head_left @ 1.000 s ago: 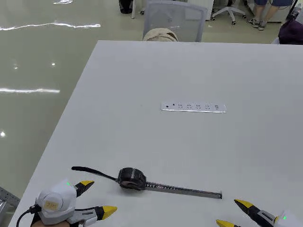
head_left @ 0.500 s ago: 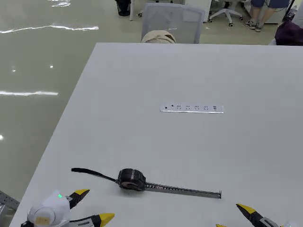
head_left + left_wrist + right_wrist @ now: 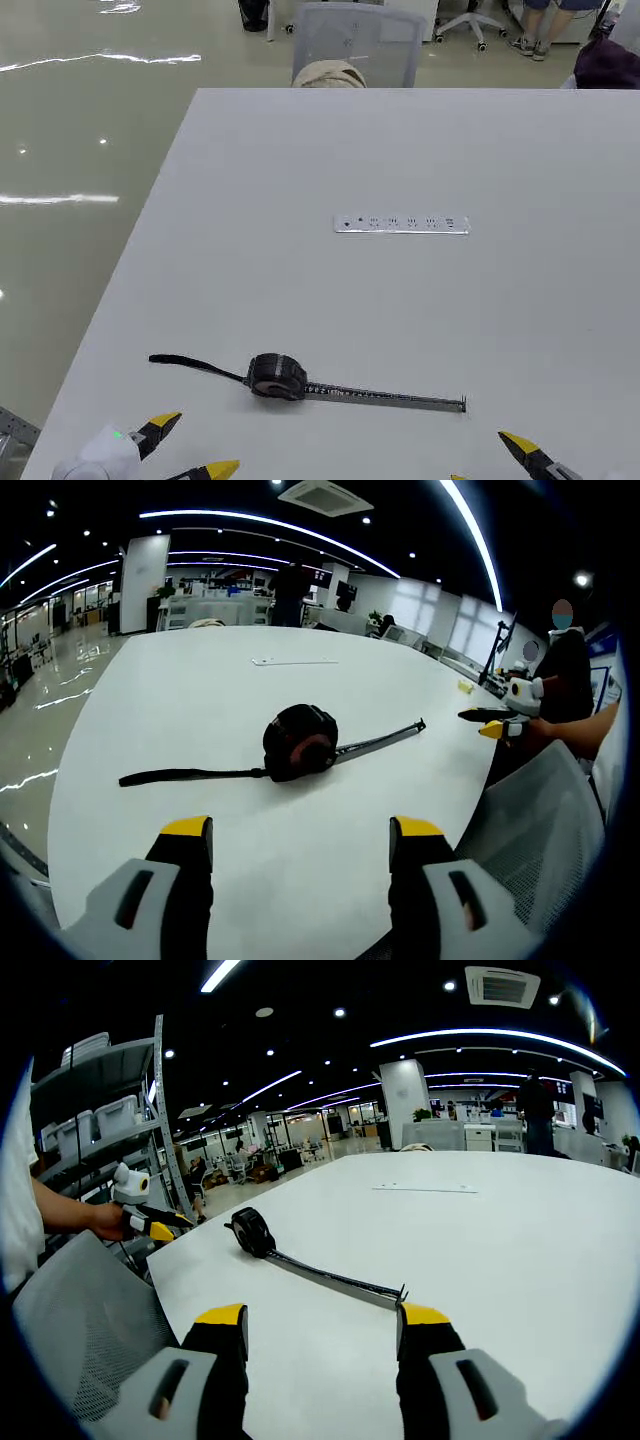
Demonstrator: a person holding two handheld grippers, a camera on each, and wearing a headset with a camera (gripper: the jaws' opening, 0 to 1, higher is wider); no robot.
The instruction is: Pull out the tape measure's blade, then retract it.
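Left gripper and right gripper gape empty at bottom frame. Just above, low centre, our tape measure lies, blade out rightward. Case looks rigid, so we'd clamp there; the blade looks springy, so we'd pinch its end hook.

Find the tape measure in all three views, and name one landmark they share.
Head view: tape measure sits low, left of centre, with its blade running right.
Left gripper view: tape measure is at centre, above the jaw tips, with its strap trailing left.
Right gripper view: tape measure is left of centre, blade reaching toward the right-hand jaw.
Shared landmark: the white power strip lying beyond it.
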